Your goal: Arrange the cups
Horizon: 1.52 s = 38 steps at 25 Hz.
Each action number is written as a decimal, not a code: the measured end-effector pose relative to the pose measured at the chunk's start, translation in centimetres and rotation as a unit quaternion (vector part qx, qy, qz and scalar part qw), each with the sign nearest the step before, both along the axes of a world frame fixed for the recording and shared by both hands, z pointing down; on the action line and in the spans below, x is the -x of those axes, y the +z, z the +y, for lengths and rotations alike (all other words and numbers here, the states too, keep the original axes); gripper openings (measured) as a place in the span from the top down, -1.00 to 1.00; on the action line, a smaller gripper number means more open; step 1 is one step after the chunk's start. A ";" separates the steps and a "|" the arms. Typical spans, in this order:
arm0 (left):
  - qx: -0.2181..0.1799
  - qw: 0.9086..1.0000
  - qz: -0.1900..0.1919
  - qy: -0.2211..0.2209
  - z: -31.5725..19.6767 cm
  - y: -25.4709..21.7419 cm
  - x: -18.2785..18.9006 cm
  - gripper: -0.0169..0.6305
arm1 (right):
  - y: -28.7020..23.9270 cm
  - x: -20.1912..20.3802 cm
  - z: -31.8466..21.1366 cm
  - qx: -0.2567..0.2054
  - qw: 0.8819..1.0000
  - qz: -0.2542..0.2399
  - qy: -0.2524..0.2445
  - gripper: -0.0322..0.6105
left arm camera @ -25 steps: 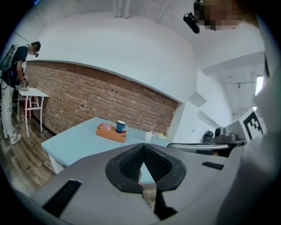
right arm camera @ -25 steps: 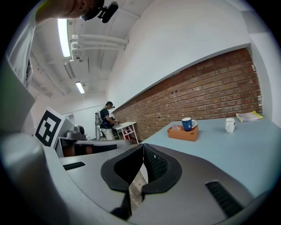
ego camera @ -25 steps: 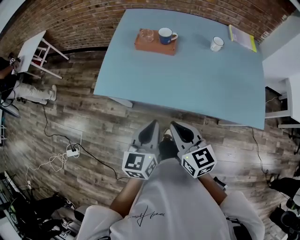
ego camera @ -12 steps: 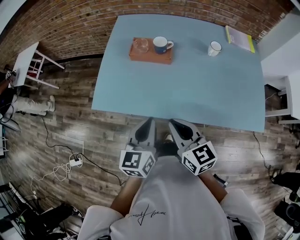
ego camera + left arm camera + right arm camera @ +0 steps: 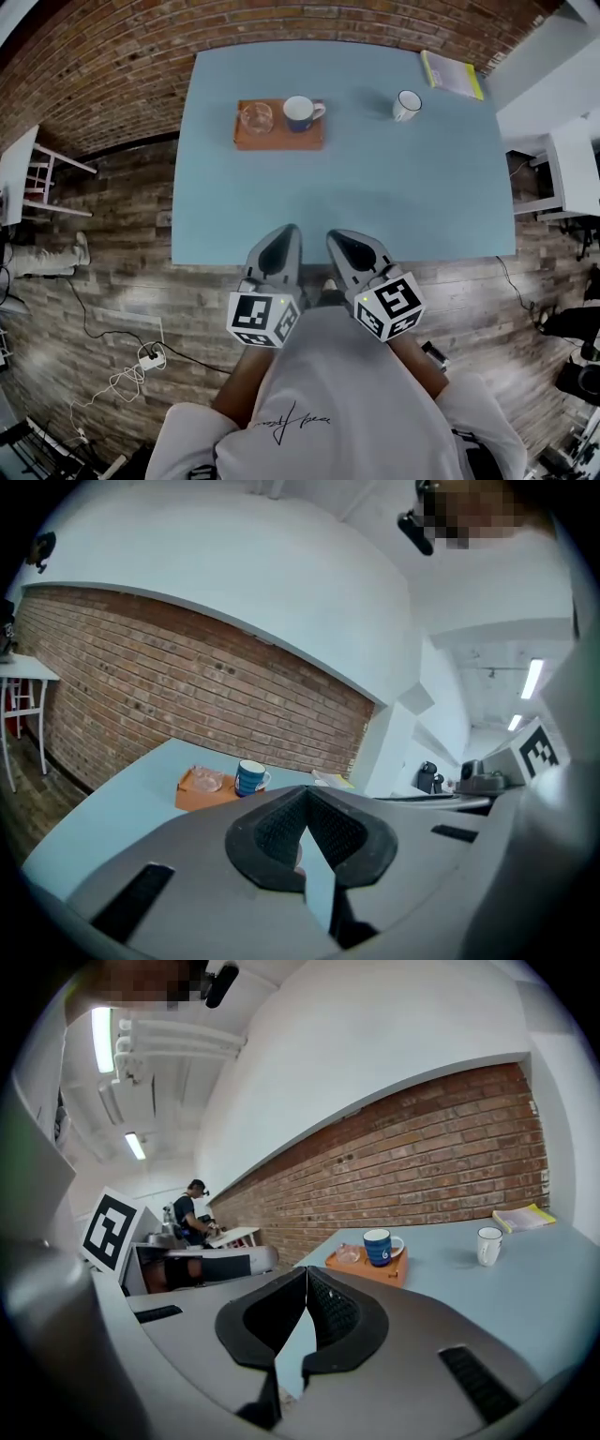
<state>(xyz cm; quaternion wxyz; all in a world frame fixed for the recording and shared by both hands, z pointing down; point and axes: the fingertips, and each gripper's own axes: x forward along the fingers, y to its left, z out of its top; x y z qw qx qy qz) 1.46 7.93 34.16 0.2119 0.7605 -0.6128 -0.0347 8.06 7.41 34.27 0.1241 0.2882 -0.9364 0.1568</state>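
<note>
An orange tray [image 5: 309, 141] lies at the far left of the light-blue table [image 5: 375, 197]. On it stand a clear glass cup [image 5: 256, 117] and a blue mug [image 5: 300, 112]; both also show in the right gripper view, glass cup [image 5: 348, 1253] and blue mug [image 5: 379, 1247]. A white mug [image 5: 406, 105] stands alone to the right, white mug [image 5: 487, 1245]. My left gripper [image 5: 283, 236] and right gripper [image 5: 338, 239] hover side by side at the table's near edge, both shut and empty, far from the cups.
A yellow-edged booklet [image 5: 452, 75] lies at the table's far right corner. A brick wall runs behind the table. White furniture [image 5: 572, 169] stands to the right, cables and a power strip [image 5: 148, 357] lie on the wooden floor at left. A person stands in the distance [image 5: 190, 1208].
Both grippers and the person have moved forward towards the table; their tips now reach its near edge. The jaws stayed shut. The cups have not moved.
</note>
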 end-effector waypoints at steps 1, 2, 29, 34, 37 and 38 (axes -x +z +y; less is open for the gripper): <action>-0.003 1.000 0.000 0.006 -1.0 -0.1 0.6 0.92 | -0.2 0.7 -0.7 -0.004 1.000 0.001 0.003 0.84; -0.005 1.000 0.000 0.012 -1.9 -0.1 1.2 0.92 | -0.3 1.3 -1.3 -0.007 1.000 0.003 0.006 0.84; -0.003 0.997 0.019 0.080 -12.8 1.4 4.9 0.92 | 1.1 5.9 -14.6 -0.041 0.995 0.082 -0.034 0.83; -0.006 0.999 0.003 0.046 -14.4 1.9 4.6 0.92 | 2.0 5.6 -16.8 -0.056 0.989 0.107 -0.080 0.83; 0.005 1.000 0.003 0.024 -15.3 2.7 4.3 0.92 | 2.7 5.6 -18.0 -0.069 0.984 0.122 -0.109 0.82; 0.009 1.000 0.003 0.017 -15.6 3.0 4.3 0.92 | 3.0 5.6 -18.4 -0.072 0.982 0.126 -0.120 0.75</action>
